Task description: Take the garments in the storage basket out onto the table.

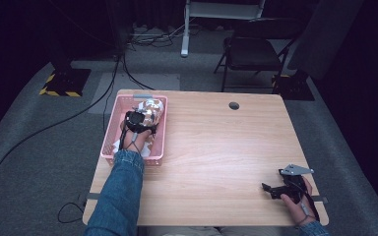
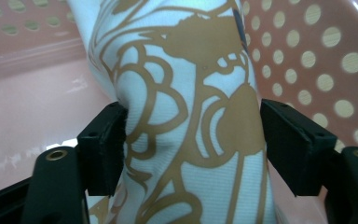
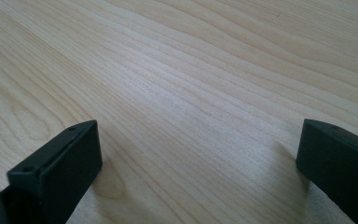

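A pink perforated basket (image 1: 109,132) stands on the left side of the wooden table (image 1: 216,147). In it lies a bundled white cloth with a brown floral pattern (image 1: 155,107). My left gripper (image 1: 143,112) reaches down into the basket from the near side. In the left gripper view the cloth (image 2: 186,93) stands between the two black jaws, and both pads (image 2: 114,140) press against its sides, the left one denting the fabric. My right gripper (image 1: 269,191) rests low at the table's near right corner, open with bare wood (image 3: 191,70) between its jaws.
The basket's pink wall (image 2: 307,56) rises close behind and beside the cloth. A round cable hole (image 1: 234,105) sits near the table's far edge. A dark folding chair (image 1: 253,51) and a white stand (image 1: 187,29) are on the floor beyond the table.
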{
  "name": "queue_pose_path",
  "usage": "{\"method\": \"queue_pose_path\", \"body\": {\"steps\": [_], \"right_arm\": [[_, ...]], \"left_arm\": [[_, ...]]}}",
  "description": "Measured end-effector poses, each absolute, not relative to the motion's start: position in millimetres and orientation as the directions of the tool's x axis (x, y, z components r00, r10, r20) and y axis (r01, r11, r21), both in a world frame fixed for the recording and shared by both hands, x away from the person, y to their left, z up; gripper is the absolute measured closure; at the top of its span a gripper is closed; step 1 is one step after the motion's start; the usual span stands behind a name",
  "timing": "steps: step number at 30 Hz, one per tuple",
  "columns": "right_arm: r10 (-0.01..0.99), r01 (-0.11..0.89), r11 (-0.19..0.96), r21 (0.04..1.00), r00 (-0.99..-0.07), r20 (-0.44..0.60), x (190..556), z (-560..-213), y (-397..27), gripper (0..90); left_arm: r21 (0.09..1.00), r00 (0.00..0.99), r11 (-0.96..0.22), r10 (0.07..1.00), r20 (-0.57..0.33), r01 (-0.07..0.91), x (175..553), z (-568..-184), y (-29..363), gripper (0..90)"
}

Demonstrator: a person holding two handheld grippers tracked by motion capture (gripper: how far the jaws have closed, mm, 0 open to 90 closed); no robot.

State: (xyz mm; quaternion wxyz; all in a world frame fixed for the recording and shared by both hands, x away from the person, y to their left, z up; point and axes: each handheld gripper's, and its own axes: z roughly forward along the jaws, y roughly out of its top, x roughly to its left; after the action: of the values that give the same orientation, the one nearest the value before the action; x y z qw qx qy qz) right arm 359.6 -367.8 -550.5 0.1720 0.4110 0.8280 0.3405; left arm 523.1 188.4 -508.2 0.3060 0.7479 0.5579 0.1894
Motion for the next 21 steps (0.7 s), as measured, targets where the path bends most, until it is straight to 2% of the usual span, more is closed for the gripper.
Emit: {"method": "queue_pose_path", "body": {"steps": [6, 8, 13, 18, 21], "right_arm": [[0.798, 0.563, 0.43, 0.705, -0.603, -0.005, 359.6, -550.6, -367.8, 0.0], [0.798, 0.563, 0.431, 0.705, -0.603, -0.005, 359.6, -550.6, -367.8, 0.0], [0.798, 0.563, 0.43, 0.705, -0.603, -0.005, 359.6, -550.6, -367.8, 0.0], [0.798, 0.563, 0.43, 0.705, -0.603, -0.005, 359.6, -550.6, -367.8, 0.0], [0.797, 0.563, 0.43, 0.705, -0.603, -0.005, 359.6, -550.6, -367.8, 0.0]], "left_arm": [[0.652, 0.312, -0.204, 0.948, -0.053, 0.73, 524.0, -515.1, 188.3, 34.3], [0.642, 0.306, -0.212, 0.951, -0.038, 0.737, 524.4, -516.9, 189.1, 33.6], [0.634, 0.281, -0.176, 0.957, -0.067, 0.753, 524.2, -518.7, 188.5, 38.4], [0.631, 0.268, -0.162, 0.96, -0.076, 0.759, 523.0, -516.2, 188.3, 52.1], [0.629, 0.255, -0.152, 0.964, -0.077, 0.763, 523.0, -515.0, 188.1, 56.6]]}}
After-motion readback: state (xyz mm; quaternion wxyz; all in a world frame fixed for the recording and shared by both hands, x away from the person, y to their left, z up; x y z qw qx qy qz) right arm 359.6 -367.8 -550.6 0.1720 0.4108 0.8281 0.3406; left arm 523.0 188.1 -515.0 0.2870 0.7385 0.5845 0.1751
